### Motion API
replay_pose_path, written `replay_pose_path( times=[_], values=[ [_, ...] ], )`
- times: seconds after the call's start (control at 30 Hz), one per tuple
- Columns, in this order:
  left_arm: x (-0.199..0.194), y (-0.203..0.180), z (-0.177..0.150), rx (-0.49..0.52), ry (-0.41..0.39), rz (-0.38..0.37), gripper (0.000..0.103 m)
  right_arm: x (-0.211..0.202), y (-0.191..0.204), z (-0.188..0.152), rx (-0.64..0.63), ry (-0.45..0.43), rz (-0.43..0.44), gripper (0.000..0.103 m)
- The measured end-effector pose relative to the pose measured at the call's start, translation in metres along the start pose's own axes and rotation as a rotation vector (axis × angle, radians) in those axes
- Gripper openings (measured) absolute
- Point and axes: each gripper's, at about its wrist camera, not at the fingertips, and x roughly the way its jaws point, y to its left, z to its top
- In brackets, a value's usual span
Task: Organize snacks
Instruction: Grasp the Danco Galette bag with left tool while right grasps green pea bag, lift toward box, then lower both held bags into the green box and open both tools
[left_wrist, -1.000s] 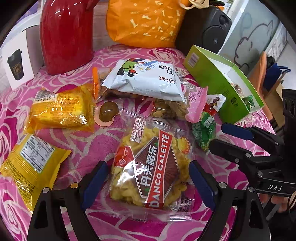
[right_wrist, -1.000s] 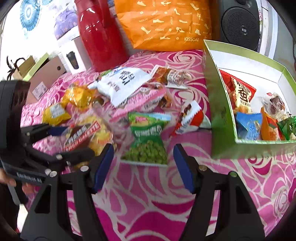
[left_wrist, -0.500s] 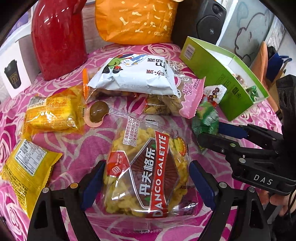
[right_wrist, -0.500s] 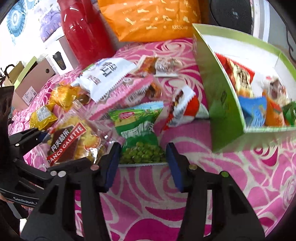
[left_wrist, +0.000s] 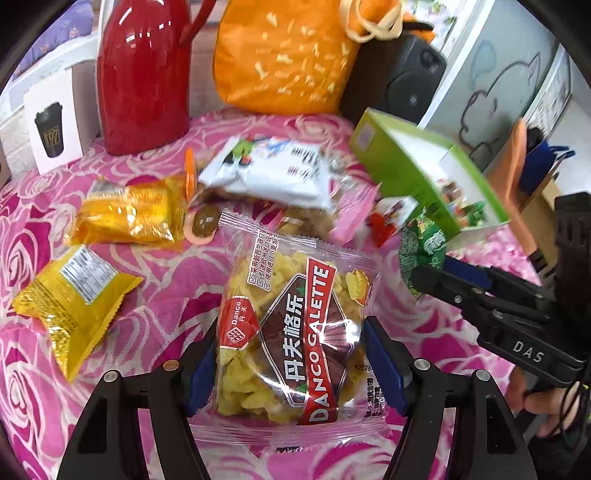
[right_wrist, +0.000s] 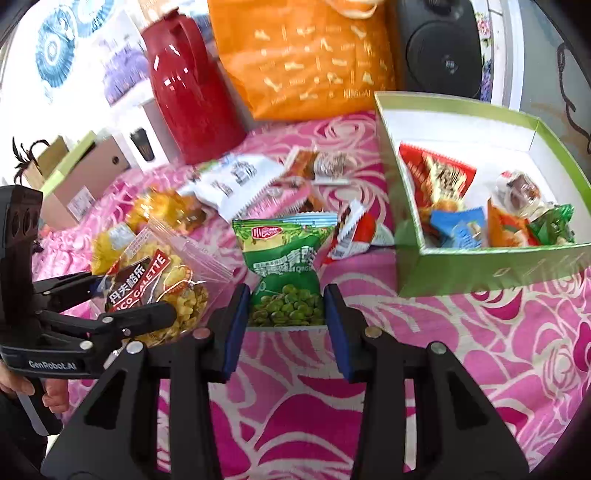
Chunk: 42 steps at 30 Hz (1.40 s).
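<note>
Left wrist view has the left gripper (left_wrist: 290, 363) clenched on the light, crinkly galette packet (left_wrist: 295, 332), best pinched across its puffy middle, while rightward the right gripper (right_wrist: 282, 321) clamps the slippery green pea bag (right_wrist: 284, 269) beside the green box (right_wrist: 480, 266).

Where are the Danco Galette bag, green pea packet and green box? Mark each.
Danco Galette bag (left_wrist: 295, 343): left wrist view, on the red-brown label.
green pea packet (right_wrist: 284, 273): right wrist view, on the green front panel.
green box (right_wrist: 491, 273): right wrist view, on the near outer wall.
</note>
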Motion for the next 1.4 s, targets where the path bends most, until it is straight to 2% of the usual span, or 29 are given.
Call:
replay_pose_path(
  times=[0.17, 0.3, 0.43, 0.63, 0.73, 0.93, 1.2, 1.23, 1.27, 1.3, 1.33, 1.4],
  values=[
    [-0.027, -0.022, 0.017, 0.036, -0.061, -0.035, 0.073, -0.028, -0.007, 0.009, 0.010, -0.075, -0.008, 0.043],
    [-0.035, -0.045, 0.043, 0.064, -0.093, -0.091, 0.073, -0.052, -0.026, 0.018, 0.036, -0.137, -0.057, 0.043],
    [-0.029, -0.078, 0.074, 0.114, -0.121, -0.116, 0.073, -0.072, -0.061, 0.025, 0.083, -0.184, -0.130, 0.043],
    [0.001, -0.123, 0.117, 0.161, -0.112, -0.145, 0.073, -0.085, -0.117, 0.036, 0.156, -0.214, -0.230, 0.043],
    [0.023, -0.142, 0.137, 0.177, -0.102, -0.142, 0.073, -0.083, -0.143, 0.042, 0.190, -0.214, -0.260, 0.043],
    [0.066, -0.157, 0.168, 0.160, -0.084, -0.119, 0.073, -0.063, -0.175, 0.058, 0.210, -0.195, -0.265, 0.043],
    [0.105, -0.150, 0.188, 0.130, -0.064, -0.085, 0.076, -0.010, -0.175, 0.080, 0.103, -0.143, -0.212, 0.044],
    [0.109, -0.148, 0.189, 0.118, -0.054, -0.068, 0.077, -0.004, -0.174, 0.081, 0.084, -0.129, -0.211, 0.045],
    [0.110, -0.147, 0.189, 0.112, -0.048, -0.057, 0.082, 0.001, -0.173, 0.081, 0.065, -0.112, -0.223, 0.058],
    [0.110, -0.144, 0.189, 0.106, -0.046, -0.047, 0.086, 0.003, -0.171, 0.079, 0.046, -0.105, -0.251, 0.080],
    [0.109, -0.142, 0.189, 0.105, -0.056, -0.049, 0.086, 0.002, -0.169, 0.077, 0.026, -0.116, -0.276, 0.089],
    [0.107, -0.140, 0.189, 0.114, -0.069, -0.040, 0.089, -0.004, -0.167, 0.074, 0.013, -0.141, -0.293, 0.093]
  ],
)
